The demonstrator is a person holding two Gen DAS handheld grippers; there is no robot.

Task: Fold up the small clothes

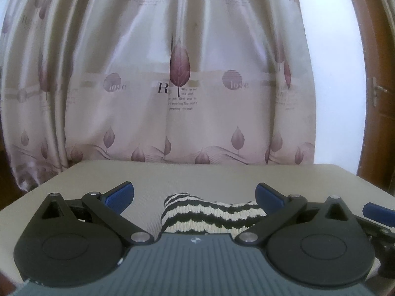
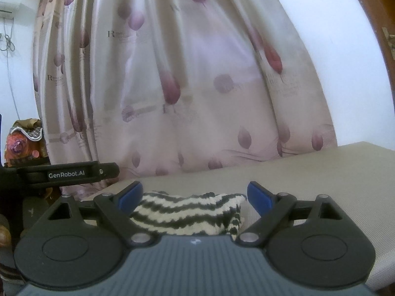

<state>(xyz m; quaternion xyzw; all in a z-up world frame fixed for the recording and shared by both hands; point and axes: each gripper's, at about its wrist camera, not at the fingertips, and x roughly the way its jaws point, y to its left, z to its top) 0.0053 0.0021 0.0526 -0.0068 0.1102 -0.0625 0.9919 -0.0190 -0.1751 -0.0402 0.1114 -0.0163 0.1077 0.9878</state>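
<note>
Hovering wide open, left gripper (image 1: 195, 194) and right gripper (image 2: 195, 193) hold nothing; striped knit garment (image 2: 187, 213) lies bunched, awaiting regrasp.

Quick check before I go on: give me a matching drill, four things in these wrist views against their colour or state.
Things:
1. knitted garment
2. curtain
3. table
4. right hand-held gripper

Descriptions:
A. plain beige
B. jaws wide open, pads off the cloth
C. black and cream zigzag stripes
D. pale, printed with purple leaves

Pairs: 1-C, 2-D, 3-A, 4-B
</note>
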